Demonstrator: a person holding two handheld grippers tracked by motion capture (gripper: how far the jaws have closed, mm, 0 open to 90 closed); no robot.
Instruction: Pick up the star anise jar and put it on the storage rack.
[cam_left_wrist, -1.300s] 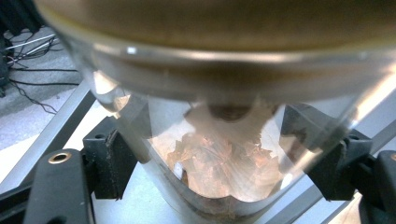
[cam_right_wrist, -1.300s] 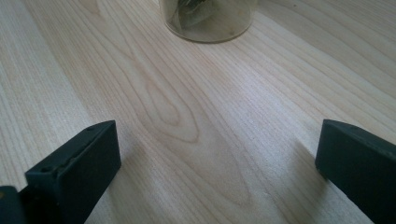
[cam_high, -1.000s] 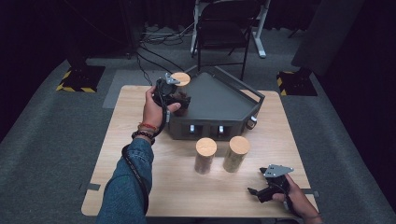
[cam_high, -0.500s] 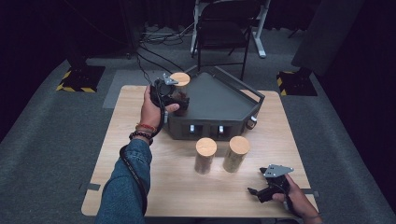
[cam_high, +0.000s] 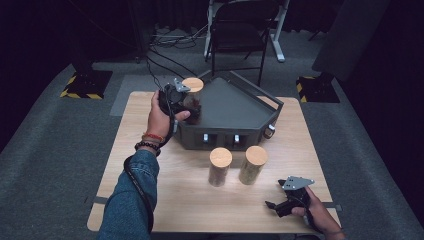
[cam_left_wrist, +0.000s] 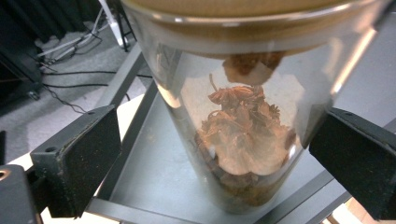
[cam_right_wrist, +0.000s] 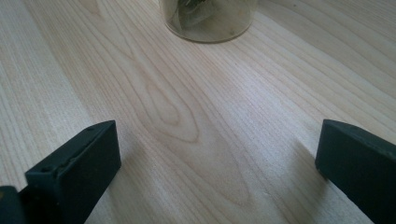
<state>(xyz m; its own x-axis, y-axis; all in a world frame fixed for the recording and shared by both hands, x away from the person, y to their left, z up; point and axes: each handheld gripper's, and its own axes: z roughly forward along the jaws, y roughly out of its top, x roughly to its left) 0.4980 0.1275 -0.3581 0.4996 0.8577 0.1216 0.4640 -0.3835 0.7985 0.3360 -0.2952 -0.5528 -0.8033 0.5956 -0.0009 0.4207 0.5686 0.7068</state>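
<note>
High view, pale wooden table (cam_high: 165, 200), grey carpet (cam_high: 45, 165), dark room, both grippers' fingers open, empty.

Light wooden table (cam_high: 150, 200) on grey carpet (cam_high: 45, 165). Beyond its far edge stands a black folding chair (cam_high: 237, 35). Cables (cam_high: 170, 47) trail across the floor; yellow-and-black striped bases (cam_high: 82, 85) sit far left and right. Dark surroundings.

— How is the desk (cam_high: 150, 200) seen?
— From high above its near edge, facing forward and down.
— And the gripper views?
— Each is aimed along its own jaws, very near: a jar (cam_left_wrist: 243, 116) between the left ones, bare desk between the right.
</note>
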